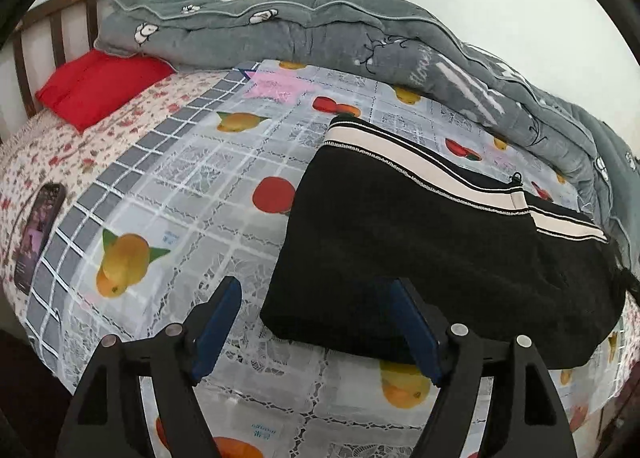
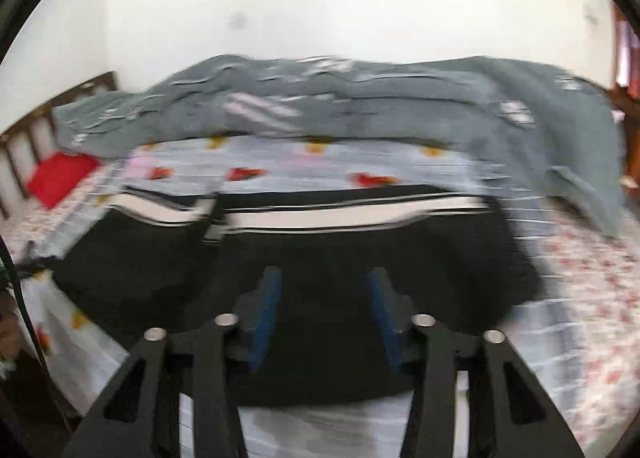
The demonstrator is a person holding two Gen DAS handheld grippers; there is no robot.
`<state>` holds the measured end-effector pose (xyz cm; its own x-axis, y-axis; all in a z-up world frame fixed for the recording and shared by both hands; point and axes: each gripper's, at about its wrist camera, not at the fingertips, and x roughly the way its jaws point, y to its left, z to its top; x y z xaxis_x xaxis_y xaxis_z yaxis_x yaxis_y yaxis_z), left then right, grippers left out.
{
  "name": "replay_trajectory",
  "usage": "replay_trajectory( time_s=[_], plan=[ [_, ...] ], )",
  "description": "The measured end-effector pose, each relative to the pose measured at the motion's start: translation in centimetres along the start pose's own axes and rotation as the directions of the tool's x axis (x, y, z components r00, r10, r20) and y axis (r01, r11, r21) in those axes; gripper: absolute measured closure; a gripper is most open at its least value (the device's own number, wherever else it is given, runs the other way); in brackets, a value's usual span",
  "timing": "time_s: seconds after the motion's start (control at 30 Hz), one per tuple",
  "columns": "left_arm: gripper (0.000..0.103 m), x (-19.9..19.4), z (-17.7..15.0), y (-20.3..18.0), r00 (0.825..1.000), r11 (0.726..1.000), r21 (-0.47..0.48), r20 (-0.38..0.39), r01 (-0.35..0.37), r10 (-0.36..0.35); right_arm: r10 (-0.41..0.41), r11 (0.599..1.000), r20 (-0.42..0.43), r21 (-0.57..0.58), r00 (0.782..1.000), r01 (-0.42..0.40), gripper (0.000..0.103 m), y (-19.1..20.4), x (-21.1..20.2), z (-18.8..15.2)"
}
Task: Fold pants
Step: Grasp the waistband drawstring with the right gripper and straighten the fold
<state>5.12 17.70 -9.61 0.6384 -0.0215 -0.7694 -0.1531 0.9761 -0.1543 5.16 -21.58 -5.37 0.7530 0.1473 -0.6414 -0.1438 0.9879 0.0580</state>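
The bed (image 1: 168,186) fills the room in front of me, spread with a clear lace-patterned cover (image 1: 224,218) printed with oranges and apples over a grey check, and a floral sheet (image 1: 52,162) showing at its head end. A long grey quilt (image 1: 320,34) lies bunched along the wall side, reaching to the dark wooden headboard (image 1: 48,18). The black pants (image 1: 400,242), with a cream and black striped waistband (image 1: 400,154), lie folded into a thick rectangle on the fruit cover, near the front edge of the bed and just short of the quilt. A red pillow (image 1: 100,86) sits by the headboard, touching the quilt's end. A phone (image 1: 38,234) lies flat on the floral sheet, well apart from the pants.

The left gripper (image 1: 316,326) hangs at the pants' near left corner with its blue fingers (image 1: 218,322) spread wide; one finger overlaps the black cloth's edge, the other is over bare cover, and nothing is pinched. The right gripper (image 2: 324,314) is over the middle of the pants, its fingers (image 2: 266,314) parted with a clear gap. That view is smeared, and no cloth appears clamped between them.
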Motion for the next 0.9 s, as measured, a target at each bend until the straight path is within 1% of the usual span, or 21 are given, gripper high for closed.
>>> replay_trajectory(
  time_s=[0.03,0.07,0.1,0.13,0.2,0.27,0.33,0.43,0.47,0.5,0.53,0.57,0.63,0.67,0.7,0.73,0.77,0.8,0.83,0.87,0.9],
  plan=[
    [0.027,0.1,0.0,0.0,1.0,1.0,0.006,-0.006,0.002,-0.002,0.033,0.999,-0.005,-0.018,0.999,-0.034,0.082,1.3,0.7,0.2],
    [0.027,0.2,0.0,0.0,1.0,1.0,0.013,-0.008,-0.003,0.003,0.078,0.996,-0.007,-0.051,0.997,-0.078,0.082,3.4,1.9,0.7],
    [0.027,0.2,0.0,0.0,1.0,1.0,0.016,-0.003,-0.007,0.008,0.104,0.992,-0.015,-0.076,0.995,-0.104,0.082,5.1,3.0,1.2],
    [0.027,0.1,-0.1,0.2,1.0,1.0,0.011,0.003,-0.012,0.012,0.133,0.986,-0.036,-0.098,0.99,-0.136,0.082,6.6,4.5,1.8],
    [0.027,0.1,-0.2,0.7,1.0,1.0,-0.007,-0.003,-0.005,0.005,0.165,0.979,-0.064,-0.114,0.984,-0.171,0.082,8.2,6.7,2.5],
    [0.027,0.0,-0.2,1.5,1.0,0.999,-0.031,0.004,0.016,-0.016,0.159,0.977,-0.098,-0.125,0.982,-0.171,0.082,9.2,9.5,3.1],
    [0.027,0.0,-0.2,2.2,1.0,0.999,-0.048,0.009,0.019,-0.018,0.138,0.979,-0.151,-0.127,0.979,-0.157,0.082,9.5,12.1,3.3],
    [0.027,0.5,0.0,3.2,0.999,0.997,-0.061,0.021,0.037,-0.036,0.117,0.984,-0.195,-0.107,0.974,-0.14,0.082,9.5,13.7,2.9],
    [0.027,0.8,0.1,3.3,0.999,0.997,-0.066,0.024,0.037,-0.035,0.116,0.985,-0.204,-0.101,0.972,-0.138,0.086,9.3,13.9,2.9],
    [0.027,1.2,0.1,3.5,0.999,0.997,-0.071,0.022,0.036,-0.035,0.109,0.986,-0.205,-0.099,0.973,-0.132,0.102,9.1,14.0,2.9],
    [0.027,1.6,0.1,3.6,0.999,0.996,-0.077,0.014,0.041,-0.04,0.108,0.987,-0.205,-0.098,0.973,-0.13,0.103,9.1,14.3,2.9],
    [0.027,1.8,0.1,3.7,0.999,0.995,-0.083,0.007,0.049,-0.049,0.118,0.986,-0.189,-0.095,0.975,-0.138,0.103,9.0,13.9,3.1],
    [0.027,2.1,0.0,3.7,0.997,0.993,-0.088,0.005,0.076,-0.075,0.115,0.989,-0.09,-0.084,0.989,-0.122,0.103,8.3,11.8,4.0],
    [0.027,2.2,-0.1,3.7,0.997,0.993,-0.088,0.004,0.081,-0.081,0.119,0.989,-0.071,-0.085,0.99,-0.124,0.103,8.1,11.2,4.3],
    [0.027,2.2,-0.1,3.6,0.997,0.993,-0.087,0.004,0.083,-0.083,0.119,0.988,-0.072,-0.085,0.99,-0.125,0.103,7.9,11.0,4.6],
    [0.027,2.1,-0.1,3.5,0.996,0.992,-0.087,0.006,0.089,-0.089,0.141,0.985,-0.084,-0.089,0.986,-0.148,0.103,7.8,10.7,4.6],
    [0.027,2.1,-0.1,3.3,0.995,0.991,-0.087,0.009,0.103,-0.102,0.158,0.98,-0.092,-0.105,0.983,-0.167,0.103,7.9,10.7,4.4],
    [0.027,2.1,-0.1,3.2,0.994,0.99,-0.089,0.01,0.113,-0.113,0.158,0.977,-0.102,-0.126,0.982,-0.17,0.102,8.2,10.7,4.2],
    [0.027,2.0,-0.2,3.1,0.992,0.988,-0.09,0.014,0.125,-0.125,0.151,0.976,-0.115,-0.138,0.982,-0.167,0.098,8.3,10.9,4.1],
    [0.027,2.0,-0.3,2.9,0.991,0.987,-0.089,0.02,0.136,-0.135,0.144,0.974,-0.14,-0.154,0.98,-0.165,0.089,8.6,11.3,3.9],
    [0.027,2.0,-0.4,2.8,0.99,0.986,-0.087,0.025,0.144,-0.142,0.139,0.975,-0.146,-0.154,0.98,-0.161,0.082,8.7,11.6,3.7]
  ],
)
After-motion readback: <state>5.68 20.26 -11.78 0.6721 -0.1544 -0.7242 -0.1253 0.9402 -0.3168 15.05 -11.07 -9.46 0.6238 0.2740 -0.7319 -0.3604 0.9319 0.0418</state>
